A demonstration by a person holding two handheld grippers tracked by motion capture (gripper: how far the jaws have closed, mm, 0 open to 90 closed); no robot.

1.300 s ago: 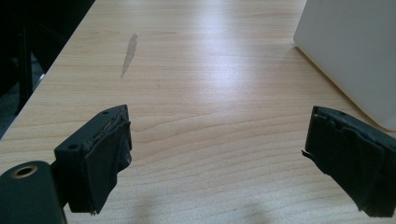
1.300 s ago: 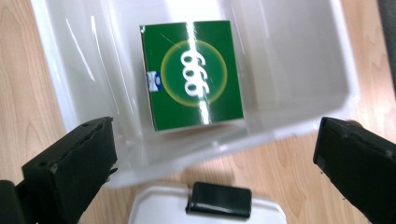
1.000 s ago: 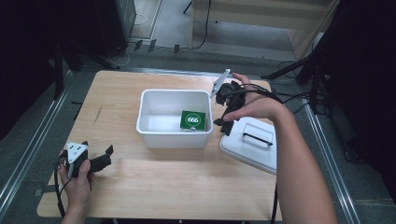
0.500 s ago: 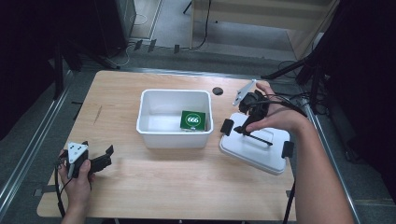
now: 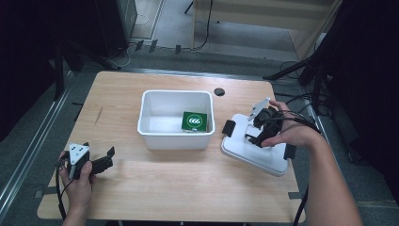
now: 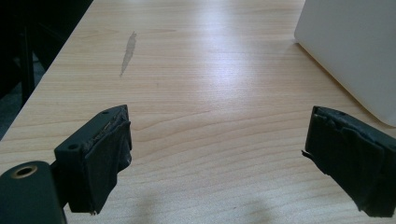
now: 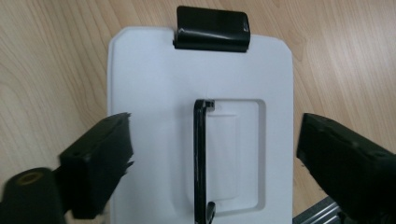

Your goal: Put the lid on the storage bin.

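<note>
At the near left corner of the bench [image 5: 188,188], the left gripper [image 5: 96,162] lies low in the person's hand, pointing across the wood toward the middle. Its jaws stand wide apart with only bare bench between them, and in the left gripper view the white wall of the bin [image 6: 355,51] rises ahead to one side.

On the right, the forearm reaches in from the near edge and the right gripper [image 5: 256,129] hangs over the white lid [image 5: 254,153], tipped downward. Its jaws have just been closing a little but are still well apart, one on each side of the lid's black handle [image 7: 200,158], which runs up the middle of the recess without either pad touching it. A black clip [image 7: 212,29] sits on the lid's far end.

The lid lies flat, just beside the bin's right wall and close to the bench's right edge. Broad open wood stretches between the two hands.

Farther back the white bin [image 5: 175,136] stands at mid-bench with a green card [image 5: 194,121] inside. Beyond it, a small dark disc [image 5: 219,91] lies near the far edge.
</note>
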